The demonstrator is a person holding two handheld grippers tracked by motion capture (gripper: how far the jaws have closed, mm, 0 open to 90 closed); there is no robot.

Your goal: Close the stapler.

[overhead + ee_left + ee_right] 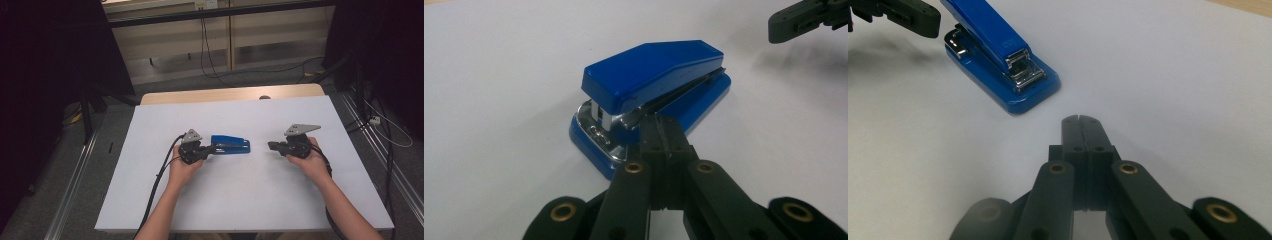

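A blue stapler is lying flat on the white counter, roughly midway between the two hands and closer to the left one. The left gripper is sitting with its jaws pressed together and nothing between them, its tips right at the stapler's metal end, touching or just short of it; which one is hard to tell. The right gripper is resting on the counter a short way from the stapler's opposite end, jaws likewise closed on nothing and pointing toward it. The stapler is looking like a compact, rigid thing with some heft from its metal inner parts, and its glossy plastic shell is likely giving pads little friction. The top arm is hinged, so squeezing from above and below would probably press it down; taking it across the two long sides of the base, near the middle, seems the steadier hold. Either gripper would be needing to open before any such grasp.
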